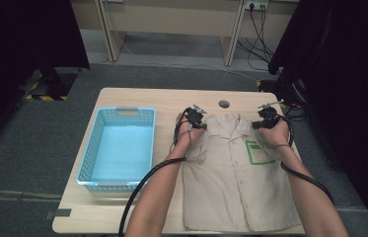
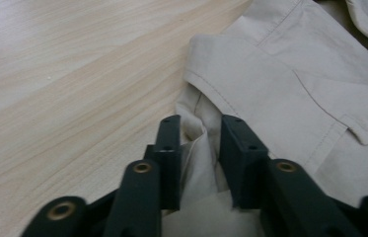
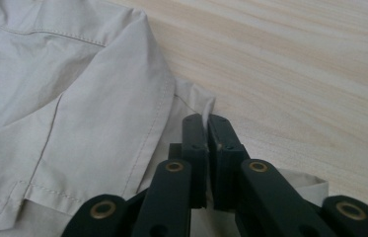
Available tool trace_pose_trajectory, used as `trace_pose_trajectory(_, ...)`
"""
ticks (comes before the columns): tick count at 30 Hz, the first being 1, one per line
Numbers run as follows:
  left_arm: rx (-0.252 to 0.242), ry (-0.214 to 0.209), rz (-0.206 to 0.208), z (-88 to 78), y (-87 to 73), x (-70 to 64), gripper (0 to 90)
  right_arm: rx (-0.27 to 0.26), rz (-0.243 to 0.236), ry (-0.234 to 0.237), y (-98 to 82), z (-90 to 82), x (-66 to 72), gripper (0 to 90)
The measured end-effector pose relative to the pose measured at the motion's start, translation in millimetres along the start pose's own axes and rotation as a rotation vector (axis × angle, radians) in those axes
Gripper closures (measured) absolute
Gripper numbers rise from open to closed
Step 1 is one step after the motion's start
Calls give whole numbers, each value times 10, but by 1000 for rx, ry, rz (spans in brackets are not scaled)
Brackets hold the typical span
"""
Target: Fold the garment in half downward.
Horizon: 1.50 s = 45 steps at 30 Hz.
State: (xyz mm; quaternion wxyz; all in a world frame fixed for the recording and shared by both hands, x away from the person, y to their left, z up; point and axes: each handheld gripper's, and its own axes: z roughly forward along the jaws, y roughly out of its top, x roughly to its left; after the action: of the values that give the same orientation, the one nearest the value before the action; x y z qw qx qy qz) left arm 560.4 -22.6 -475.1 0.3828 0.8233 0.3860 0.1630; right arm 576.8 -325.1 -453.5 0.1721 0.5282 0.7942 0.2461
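1. Two grippers are pinching the beige shirt [image 1: 238, 173] at its shoulders. It lies flat, buttoned, collar toward the table's far edge, hem at the near edge, right of centre.
2. Left gripper [image 2: 200, 148]: jaws partly closed, a bunched fold of shoulder fabric between them.
3. Right gripper [image 3: 206, 143]: jaws almost together on a thin edge of fabric.
4. Step, as judged: grasping to lift or fold. The next move calls for both hands moving together.
5. Blue basket [image 1: 144, 148], empty, stands at the wooden table's [image 1: 88, 212] left side; beyond are grey carpet and dark curtains.
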Motion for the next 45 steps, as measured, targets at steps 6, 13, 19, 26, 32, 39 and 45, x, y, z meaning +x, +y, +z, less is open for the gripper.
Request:
trace_pose_trajectory(6, 29, 14, 57, -8, 34, -68, 869, 7, 7, -17, -3, -11, 40, 893)
trace_pose_trajectory(13, 8, 21, 45, -93, 64, -48, 882, -12, 23, -17, -16, -102, 18, 895)
trace_pose_trajectory(19, -76, 21, 27, -282, 182, -38, 882, -57, 46, -19, -12, -236, -27, 896)
trace_pose_trajectory(26, -157, 13, 25, -501, 321, -47, 882, -113, 57, -30, 43, -445, -55, 896)
trace_pose_trajectory(32, -206, 19, 16, -651, 393, -21, 881, -137, 52, -37, 124, -585, -50, 896)
trace_pose_trajectory(39, -253, 42, 26, -823, 488, -1, 880, -174, 31, -48, 237, -736, 13, 896)
trace_pose_trajectory(45, -274, 56, 37, -906, 534, 7, 881, -195, 11, -57, 313, -821, 55, 896)
